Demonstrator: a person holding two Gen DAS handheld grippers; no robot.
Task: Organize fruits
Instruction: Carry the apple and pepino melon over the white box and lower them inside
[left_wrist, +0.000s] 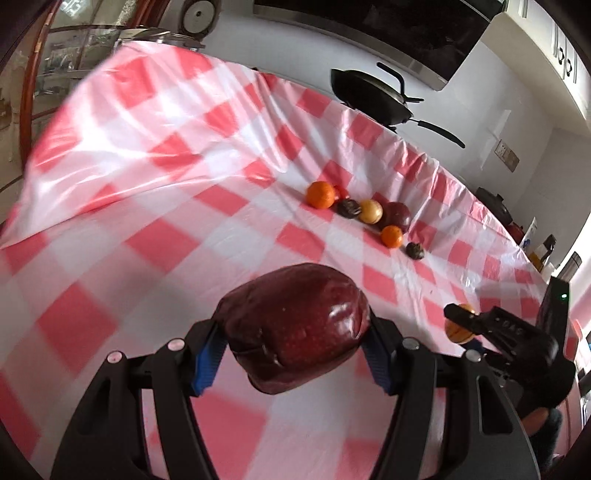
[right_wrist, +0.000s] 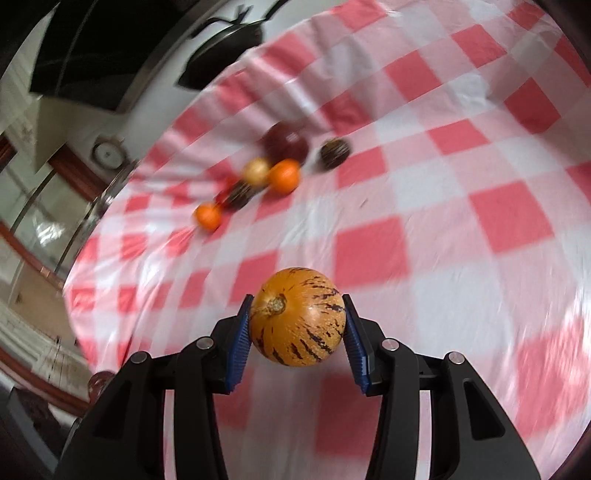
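The glossy dark red apple (left_wrist: 295, 328) could slip from the left claw (left_wrist: 293, 354), whose blue pads clamp only its sides. The right claw (right_wrist: 297, 332) pinches a small orange, dark-streaked melon (right_wrist: 297, 315). Both hang above the checked tabletop (left_wrist: 147, 221); other fruits (left_wrist: 369, 214) cluster near its far edge.

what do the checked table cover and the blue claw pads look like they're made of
Table cover: likely thin plastic sheet, glossy; it shows bright sheen and soft wrinkles. Blue pads on the right claw: probably rubber or soft plastic, matte, with fine ribbing; they press the striped orange fruit.
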